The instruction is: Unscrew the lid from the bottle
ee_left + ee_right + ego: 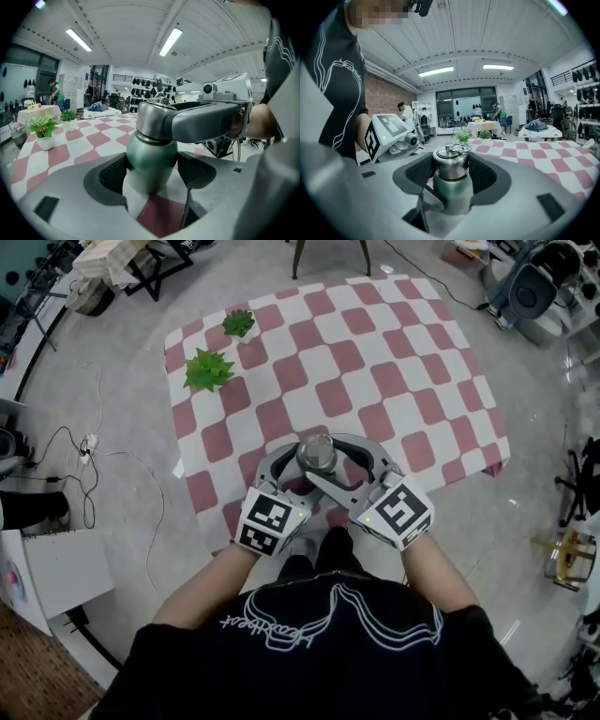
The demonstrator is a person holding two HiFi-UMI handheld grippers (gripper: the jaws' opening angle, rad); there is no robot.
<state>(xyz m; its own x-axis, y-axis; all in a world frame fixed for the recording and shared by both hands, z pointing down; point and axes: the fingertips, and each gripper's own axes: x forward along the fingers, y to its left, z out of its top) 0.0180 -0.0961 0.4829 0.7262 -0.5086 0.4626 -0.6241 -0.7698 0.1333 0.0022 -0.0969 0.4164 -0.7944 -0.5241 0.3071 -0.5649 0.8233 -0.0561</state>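
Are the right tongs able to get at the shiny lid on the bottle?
Yes, it looks so: the right tongs have the silver lid between their pads, seemingly touching it, with nothing in between. The left tongs grip the green bottle lower down, out of the way.

Bright, even light comes from long ceiling lamps (174, 40); shadows on the table (375, 381) are faint. Both gripper views bulge and darken at their corners; the nearest parts look perhaps slightly soft.
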